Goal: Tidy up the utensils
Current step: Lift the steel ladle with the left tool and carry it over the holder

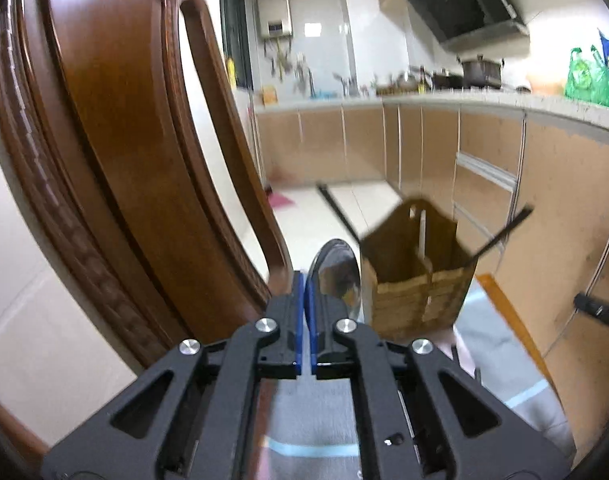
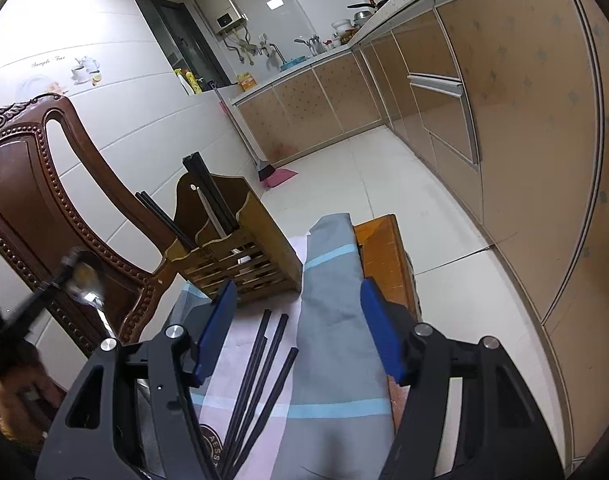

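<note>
Jaws of the left gripper [image 1: 306, 292] are pinched on a metal spoon [image 1: 338, 276], lifted beside the wooden utensil holder [image 2: 240, 248] at the cloth's [image 2: 332, 320] far edge; the right gripper [image 2: 300, 328] gapes empty over loose chopsticks [image 2: 264, 364]. Gripped thinly near its bowl, the spoon might swivel or slip, missing its compartment

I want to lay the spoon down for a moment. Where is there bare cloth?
Free: the grey cloth right of the loose chopsticks, running to the wooden table edge. Crowded: the left, where the chopsticks fan out below the wooden holder and the chair stands close.
</note>
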Tool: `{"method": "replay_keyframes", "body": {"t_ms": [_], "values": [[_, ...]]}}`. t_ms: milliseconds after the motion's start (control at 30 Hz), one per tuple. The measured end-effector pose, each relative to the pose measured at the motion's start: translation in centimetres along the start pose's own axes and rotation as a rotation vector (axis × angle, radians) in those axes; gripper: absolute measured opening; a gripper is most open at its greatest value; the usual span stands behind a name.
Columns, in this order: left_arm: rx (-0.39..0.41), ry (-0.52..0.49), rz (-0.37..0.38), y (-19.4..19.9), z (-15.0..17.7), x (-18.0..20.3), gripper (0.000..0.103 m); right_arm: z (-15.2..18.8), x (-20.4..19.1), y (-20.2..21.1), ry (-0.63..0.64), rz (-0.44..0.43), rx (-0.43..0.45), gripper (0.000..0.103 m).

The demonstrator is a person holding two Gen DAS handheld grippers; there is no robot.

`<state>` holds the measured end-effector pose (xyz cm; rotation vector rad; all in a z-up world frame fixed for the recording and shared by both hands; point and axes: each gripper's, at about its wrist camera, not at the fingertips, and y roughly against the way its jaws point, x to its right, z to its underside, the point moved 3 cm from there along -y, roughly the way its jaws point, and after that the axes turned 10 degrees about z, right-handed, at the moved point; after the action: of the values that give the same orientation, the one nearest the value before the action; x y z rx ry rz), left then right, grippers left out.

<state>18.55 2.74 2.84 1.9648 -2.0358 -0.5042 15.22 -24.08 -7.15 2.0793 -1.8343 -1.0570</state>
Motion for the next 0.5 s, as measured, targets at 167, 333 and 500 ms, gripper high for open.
{"method": "replay_keyframes", "body": {"t_ms": [167, 333, 500], "values": [[0.138, -0.051, -0.104, 2.7, -5.8, -0.1, 0.002, 0.0, 0.1, -0.6, -0.015, -0.004, -0.009, 0.063], [0.242, -0.073, -0.218, 1.9, -10.4, -0.5, 0.002, -0.1, 0.7, -0.8, -0.036, -0.003, -0.015, 0.063], [0.285, -0.095, -0.295, -2.3, -12.3, 0.5, 0.002, -0.3, 1.4, -0.9, -0.060, -0.006, -0.020, 0.063]]}}
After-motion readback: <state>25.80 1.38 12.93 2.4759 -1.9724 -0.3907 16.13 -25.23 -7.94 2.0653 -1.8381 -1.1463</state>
